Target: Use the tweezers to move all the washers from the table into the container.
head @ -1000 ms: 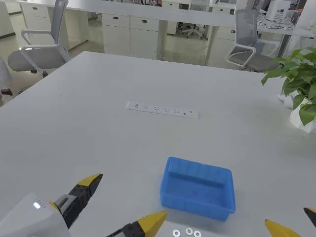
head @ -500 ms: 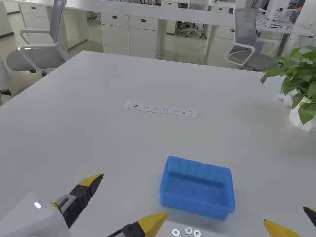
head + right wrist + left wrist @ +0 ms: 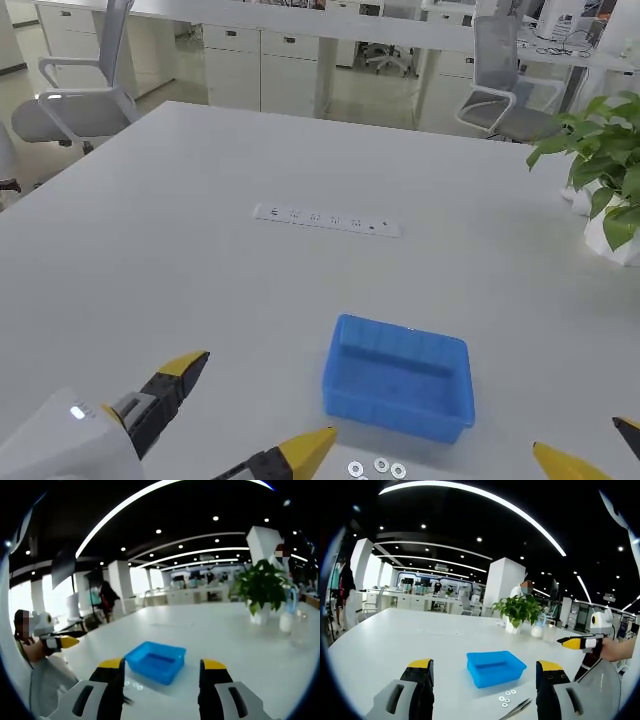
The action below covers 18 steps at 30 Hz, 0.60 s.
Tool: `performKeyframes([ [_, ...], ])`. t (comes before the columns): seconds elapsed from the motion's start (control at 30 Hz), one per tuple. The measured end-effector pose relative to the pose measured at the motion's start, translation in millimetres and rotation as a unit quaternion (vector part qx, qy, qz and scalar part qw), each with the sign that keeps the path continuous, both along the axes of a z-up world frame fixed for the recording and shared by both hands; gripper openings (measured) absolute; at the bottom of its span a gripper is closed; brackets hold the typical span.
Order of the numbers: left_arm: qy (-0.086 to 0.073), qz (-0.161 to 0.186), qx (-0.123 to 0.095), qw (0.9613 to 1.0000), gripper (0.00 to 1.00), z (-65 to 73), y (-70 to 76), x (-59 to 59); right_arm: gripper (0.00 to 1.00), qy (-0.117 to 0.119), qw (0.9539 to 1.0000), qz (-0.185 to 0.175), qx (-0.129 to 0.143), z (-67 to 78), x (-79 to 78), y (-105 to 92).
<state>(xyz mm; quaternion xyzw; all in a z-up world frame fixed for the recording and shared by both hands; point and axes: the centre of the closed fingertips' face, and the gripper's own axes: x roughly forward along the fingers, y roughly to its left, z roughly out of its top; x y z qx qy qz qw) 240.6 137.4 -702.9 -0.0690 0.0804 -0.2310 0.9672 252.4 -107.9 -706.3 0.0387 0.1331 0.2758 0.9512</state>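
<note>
Both grippers hover with jaws apart over the white table, and the tweezers are not yet picked up.

We hold the left gripper (image 3: pixel 248 404) low over the table (image 3: pixel 200 260), toward the edge nearest us, its yellow-tipped jaws wide apart and clamped on nothing. The right gripper (image 3: pixel 592 446) sits further right, its jaws likewise apart and empty. The blue container (image 3: pixel 396 420) stands between them, and a few washers (image 3: pixel 380 467) lie clustered on the surface just beside its near wall. In the left gripper view we see the tweezers (image 3: pixel 518 709) lying flat, just on our side of the washers. A power strip (image 3: pixel 327 221) lies mid-table, and a potted plant (image 3: pixel 600 170) stands by the right edge.
</note>
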Motion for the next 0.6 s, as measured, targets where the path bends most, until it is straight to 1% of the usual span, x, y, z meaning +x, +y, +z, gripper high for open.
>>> performKeyframes([
  [0.37,0.004,-0.002,0.002,1.0000,0.85,-1.5,-0.7,-0.1,0.58,0.000,1.0000,0.001,-0.002,0.7,-1.2,2.1],
  [0.43,0.008,-0.003,-0.001,1.0000,0.86,-2.2,-1.4,-0.2,0.58,0.001,1.0000,0.001,-0.003,0.7,-1.3,2.3],
  [0.47,0.014,-0.005,-0.006,0.9999,0.86,-3.0,-2.0,-0.2,0.59,0.003,1.0000,0.001,0.000,0.5,-1.5,2.7],
  [0.5,0.016,-0.007,-0.008,0.9998,0.86,-3.4,-2.4,-0.1,0.59,0.006,1.0000,0.002,0.005,0.5,-1.5,3.1],
  [0.53,0.020,-0.009,-0.008,0.9997,0.87,-4.7,-2.9,-0.1,0.60,0.009,0.9999,0.002,0.007,-0.1,-1.5,2.8],
  [0.6,0.023,-0.010,-0.004,0.9997,0.87,-5.8,-3.4,-0.3,0.61,0.011,0.9999,0.002,0.009,-0.2,-1.2,2.7],
])
